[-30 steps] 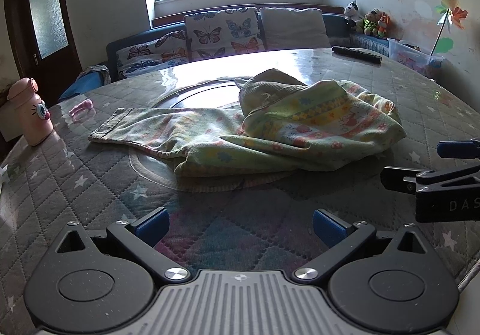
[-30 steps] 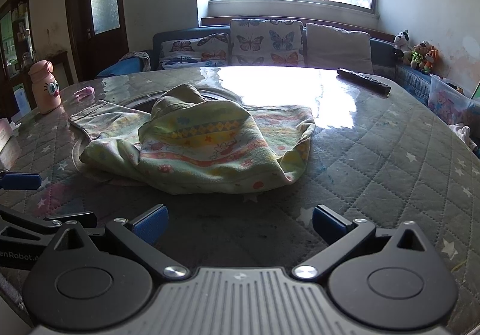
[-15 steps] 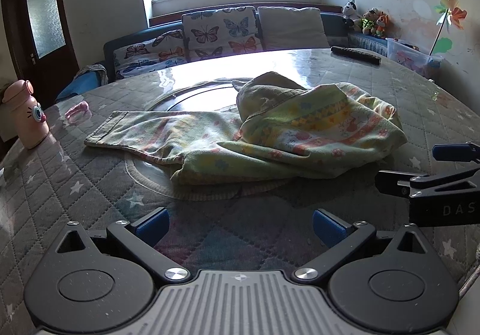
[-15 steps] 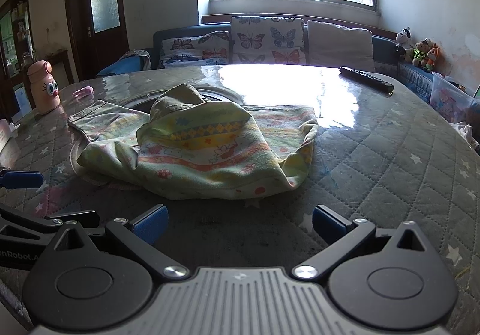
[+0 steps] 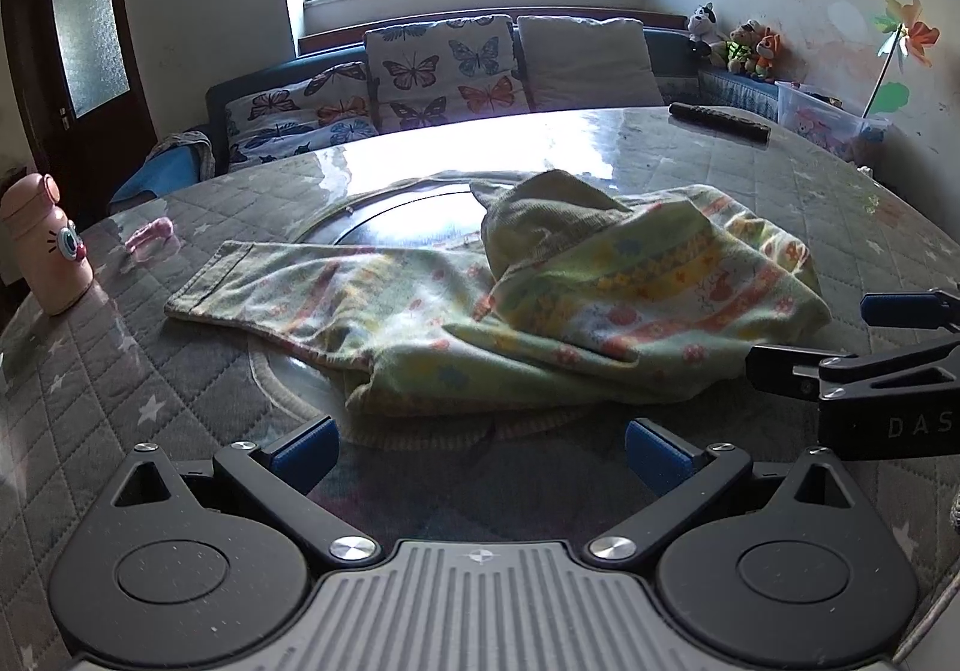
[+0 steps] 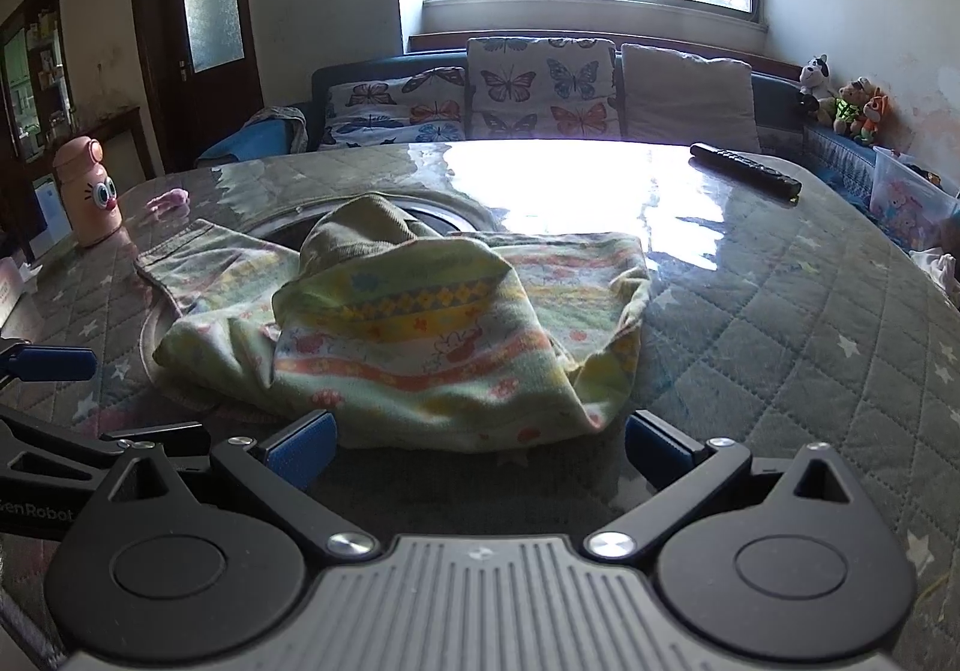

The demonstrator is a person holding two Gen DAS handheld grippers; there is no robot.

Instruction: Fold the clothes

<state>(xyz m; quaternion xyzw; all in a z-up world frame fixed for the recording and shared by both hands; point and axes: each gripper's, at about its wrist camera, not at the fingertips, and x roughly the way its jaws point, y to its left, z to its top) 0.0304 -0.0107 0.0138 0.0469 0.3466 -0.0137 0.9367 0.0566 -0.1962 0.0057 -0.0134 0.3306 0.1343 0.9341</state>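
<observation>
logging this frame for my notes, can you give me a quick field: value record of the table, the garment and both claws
surface: round table with grey quilted star cover under a glossy sheet
garment: patterned green and yellow garment, crumpled in a heap, one part stretched flat toward the pink bottle, not yet folded
left claw: open, empty, just short of the garment's near edge
right claw: open, empty, fingertips at the garment's near edge
other items: pink bottle, remote control, small pink object
background: sofa with butterfly cushions, bright window

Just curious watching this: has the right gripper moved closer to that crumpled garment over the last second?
Yes. The right gripper has moved forward: the garment now reaches its blue fingertips, where quilted table showed before.
</observation>
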